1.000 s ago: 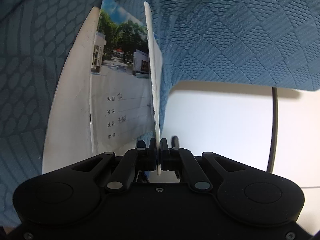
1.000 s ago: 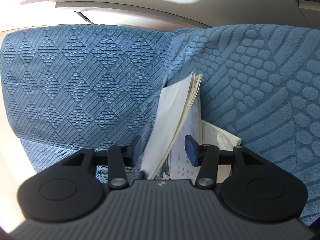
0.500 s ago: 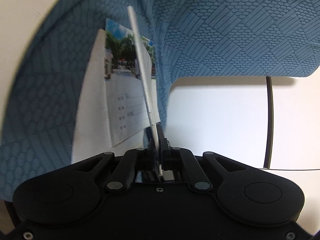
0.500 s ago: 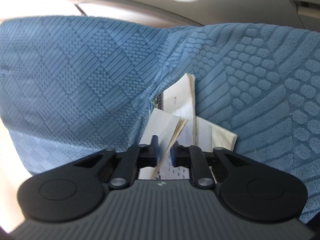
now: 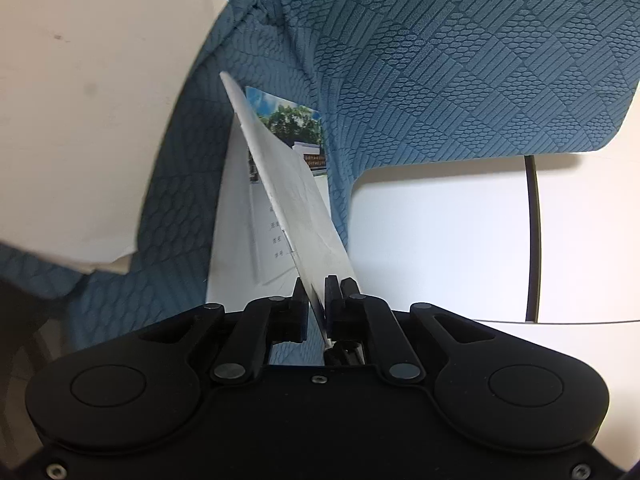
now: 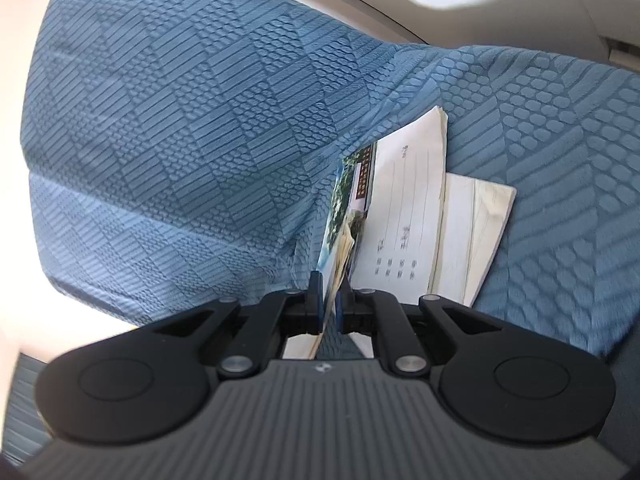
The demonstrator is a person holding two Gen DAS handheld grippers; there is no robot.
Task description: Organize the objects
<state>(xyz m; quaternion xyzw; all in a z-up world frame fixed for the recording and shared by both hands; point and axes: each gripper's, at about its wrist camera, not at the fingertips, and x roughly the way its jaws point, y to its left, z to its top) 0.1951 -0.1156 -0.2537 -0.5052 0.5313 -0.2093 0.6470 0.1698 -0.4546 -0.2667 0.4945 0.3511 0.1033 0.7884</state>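
While both grippers clamp paper, the booklets sit against a blue patterned sofa cover [image 5: 460, 80]. From the left wrist, a thin white booklet [image 5: 296, 200] stands on edge, tilting to the left, its near corner pinched between the closed jaws of the left gripper [image 5: 318, 300]. Just behind it lies a booklet with a photo cover [image 5: 298, 124] showing trees and sky and a few printed lines, resting on a larger white sheet [image 5: 230, 232] on the seat. A big pale booklet [image 5: 88, 120] fills the upper left of that view, blurred and close to the lens. To the right, a white surface [image 5: 440, 240] with a dark seam shows past the cushion's edge.

From the right wrist, the right gripper [image 6: 329, 296] is shut on the lower edge of a photo-covered booklet [image 6: 340, 216]; its jaws have just been closing onto it. Beside it, a lined white booklet [image 6: 408, 208] leans in the crease between cushions, with a cream booklet [image 6: 476, 232] lying partly under it on the seat.
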